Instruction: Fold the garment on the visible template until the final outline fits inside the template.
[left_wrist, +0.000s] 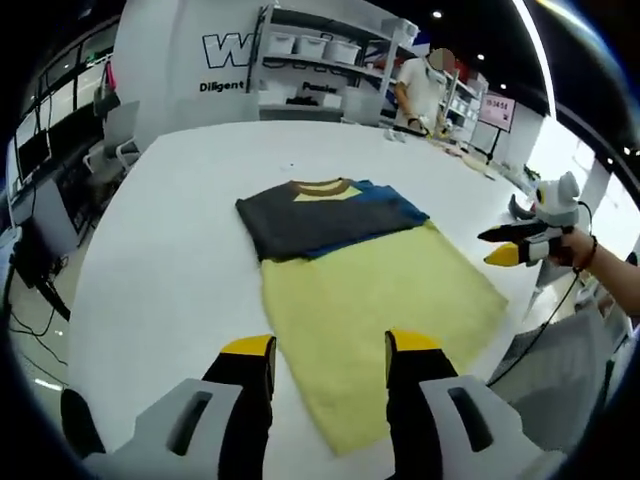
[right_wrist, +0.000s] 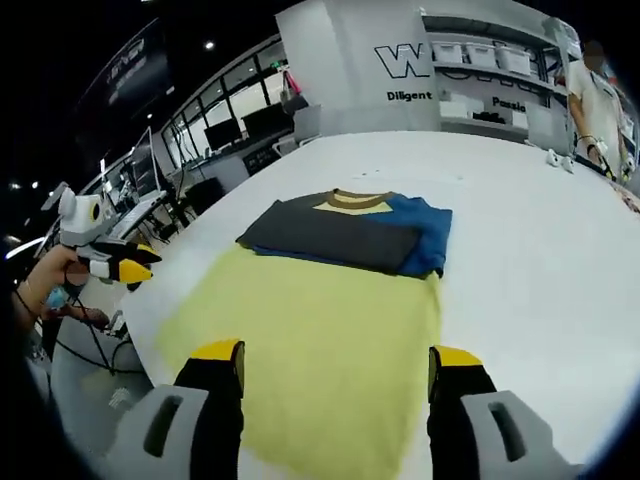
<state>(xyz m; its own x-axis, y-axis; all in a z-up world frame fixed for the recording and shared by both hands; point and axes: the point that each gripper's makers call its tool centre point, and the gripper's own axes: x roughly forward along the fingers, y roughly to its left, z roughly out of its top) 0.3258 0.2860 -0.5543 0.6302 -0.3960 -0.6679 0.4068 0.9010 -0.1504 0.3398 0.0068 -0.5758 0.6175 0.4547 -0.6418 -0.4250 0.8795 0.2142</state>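
One wide white table (left_wrist: 150, 260) carries the garment (left_wrist: 365, 300), a soft, limp shirt lying flat near the table's middle, its dark and blue sleeves already folded across the chest below the collar (left_wrist: 320, 187) and its yellow body spread toward the hem. Judged light and floppy, it should be pinched at the two hem corners. Left gripper (left_wrist: 330, 365) and right gripper (right_wrist: 335, 375) hover over that hem, jaws apart, holding nothing.

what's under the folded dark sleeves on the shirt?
The dark sleeves lie folded across the shirt's chest, with blue fabric showing beside them and the yellow body below. The chest beneath is covered. Under everything, the white table.
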